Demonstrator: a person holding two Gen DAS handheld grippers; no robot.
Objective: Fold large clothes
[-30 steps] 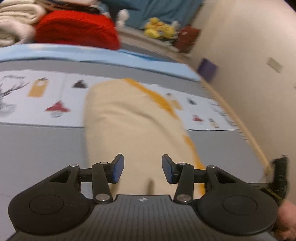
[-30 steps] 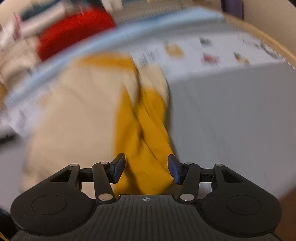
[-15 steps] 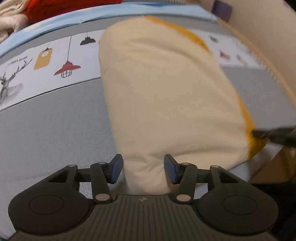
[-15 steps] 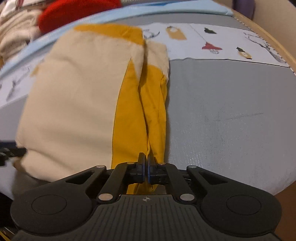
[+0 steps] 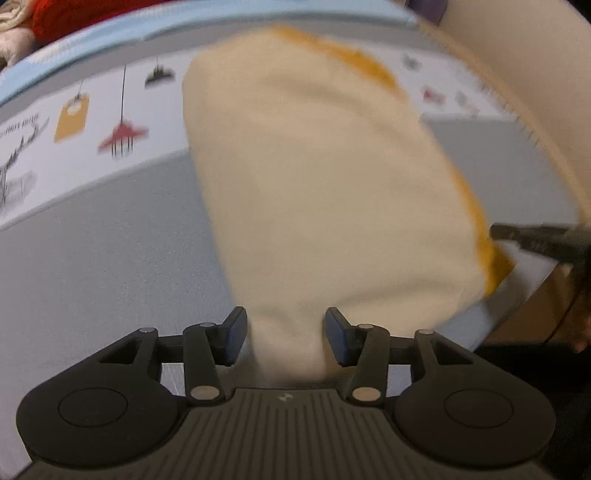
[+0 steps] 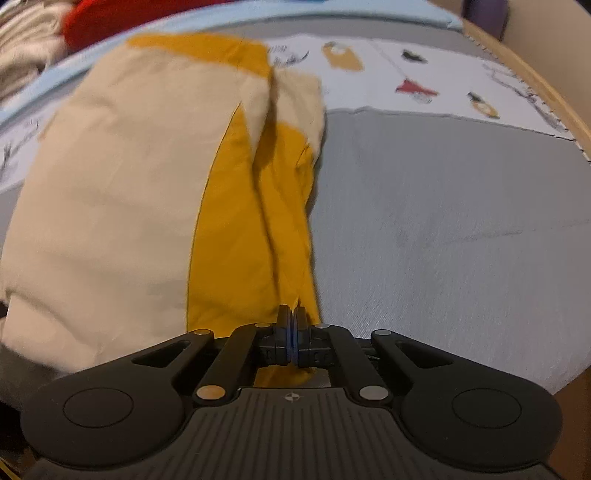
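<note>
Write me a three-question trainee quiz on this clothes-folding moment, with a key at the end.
1. True or false: the right gripper has its fingers shut on the yellow part of the garment.
2. Multiple choice: the left gripper is (A) shut on the cream cloth, (B) open with cream cloth lying between its fingers, (C) open over bare bedsheet.
3. Fill in: the pile item at the far edge of the bed, behind the garment, is a ____ blanket.

Key: 1 true; 2 B; 3 red.
</note>
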